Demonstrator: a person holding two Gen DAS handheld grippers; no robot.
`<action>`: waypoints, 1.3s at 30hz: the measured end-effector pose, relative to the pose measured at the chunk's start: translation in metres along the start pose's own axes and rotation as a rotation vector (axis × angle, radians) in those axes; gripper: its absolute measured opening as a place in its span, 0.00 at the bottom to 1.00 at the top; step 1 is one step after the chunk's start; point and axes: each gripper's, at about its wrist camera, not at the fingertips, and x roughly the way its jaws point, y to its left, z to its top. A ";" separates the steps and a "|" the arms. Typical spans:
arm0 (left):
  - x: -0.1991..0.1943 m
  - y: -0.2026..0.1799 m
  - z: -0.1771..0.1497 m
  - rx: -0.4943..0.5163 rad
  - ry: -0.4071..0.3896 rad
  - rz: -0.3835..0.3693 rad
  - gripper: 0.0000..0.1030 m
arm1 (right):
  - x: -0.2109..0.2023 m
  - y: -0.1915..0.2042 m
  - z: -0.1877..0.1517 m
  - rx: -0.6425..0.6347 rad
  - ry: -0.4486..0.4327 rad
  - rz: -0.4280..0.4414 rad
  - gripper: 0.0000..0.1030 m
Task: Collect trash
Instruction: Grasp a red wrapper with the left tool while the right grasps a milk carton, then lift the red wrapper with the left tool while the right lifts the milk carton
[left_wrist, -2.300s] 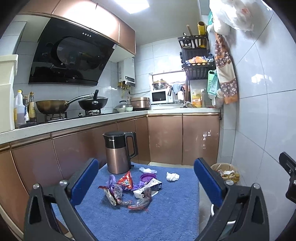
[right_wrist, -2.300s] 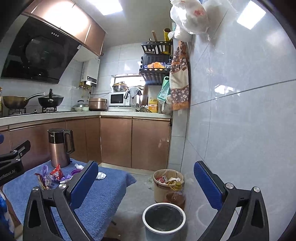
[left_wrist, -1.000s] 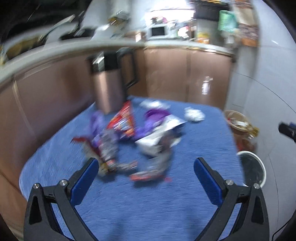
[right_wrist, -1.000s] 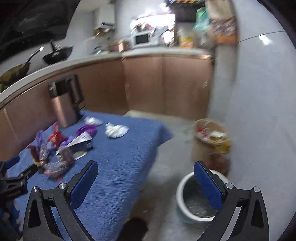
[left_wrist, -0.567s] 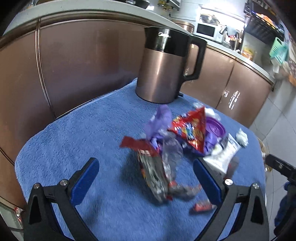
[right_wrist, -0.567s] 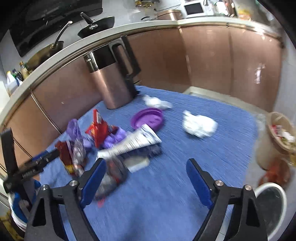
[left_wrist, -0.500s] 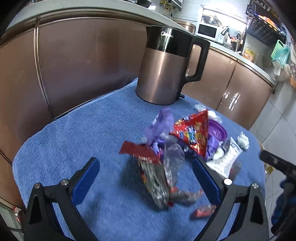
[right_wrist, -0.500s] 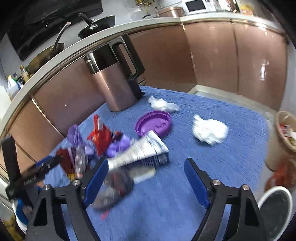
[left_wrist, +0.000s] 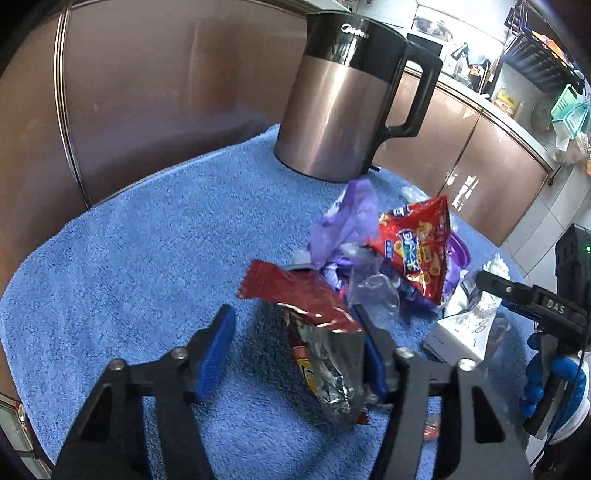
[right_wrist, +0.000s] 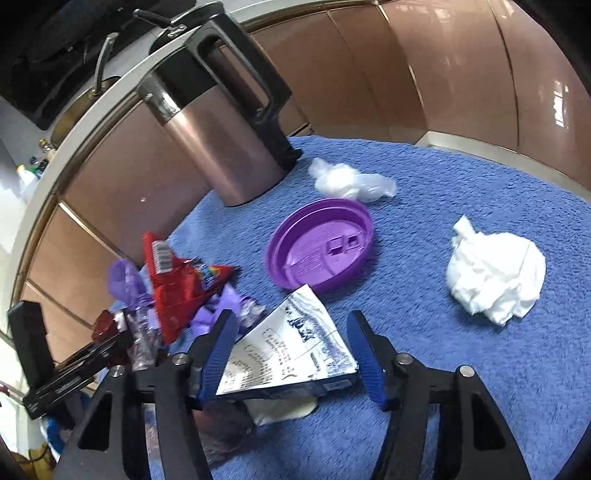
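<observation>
Left wrist: wrapper (left_wrist: 325, 354) lengthwise between jaws.

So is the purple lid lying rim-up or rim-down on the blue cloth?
Rim-up. In the right wrist view the purple lid shows its hollow underside, raised rim around it and moulded recesses inside, resting flat on the blue cloth.

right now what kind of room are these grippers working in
Most likely a home kitchen. An electric kettle stands on a blue towel strewn with trash, copper-coloured cabinet doors run under a counter, and a pan handle shows on the counter.
</observation>
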 end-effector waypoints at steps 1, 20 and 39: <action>0.002 0.001 -0.001 -0.005 0.009 -0.010 0.51 | -0.002 0.001 -0.003 0.000 0.002 0.019 0.57; -0.002 0.009 -0.010 0.009 0.024 -0.034 0.28 | -0.043 0.016 -0.056 -0.086 0.055 0.165 0.52; -0.005 0.033 -0.010 -0.059 0.023 -0.062 0.19 | -0.027 0.019 -0.054 -0.150 0.130 0.155 0.51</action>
